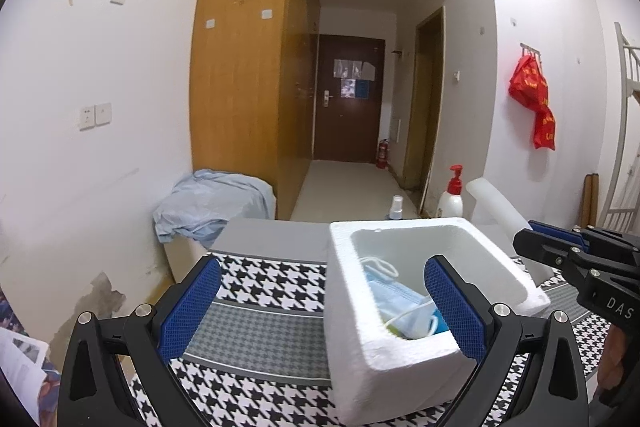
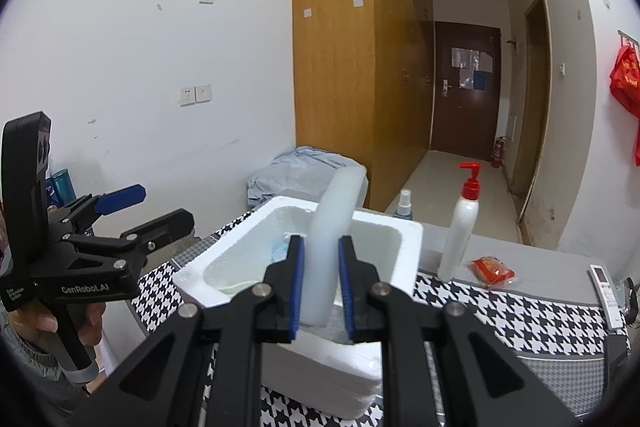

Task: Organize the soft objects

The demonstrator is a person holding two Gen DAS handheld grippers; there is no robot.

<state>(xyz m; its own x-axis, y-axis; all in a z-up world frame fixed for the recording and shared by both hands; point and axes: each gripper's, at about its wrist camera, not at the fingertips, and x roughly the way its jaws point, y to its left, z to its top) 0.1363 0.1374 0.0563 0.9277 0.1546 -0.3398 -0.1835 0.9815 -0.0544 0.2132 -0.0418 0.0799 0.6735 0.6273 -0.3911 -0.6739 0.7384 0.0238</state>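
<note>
Foam strip (image 2: pixel 326 251) is pinched in your right claw (image 2: pixel 320 287) over the foam box (image 2: pixel 404 239), hiding part of the inside. Left claw (image 1: pixel 320 311) spread wide. Masks (image 1: pixel 400 303) lie in the box. Desk (image 2: pixel 520 311) free rightward.

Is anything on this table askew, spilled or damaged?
Nothing is spilled or broken. The foam box sits turned at an angle to the houndstooth cloth, with face masks crumpled inside. The right gripper holds a white foam strip over the box.
</note>
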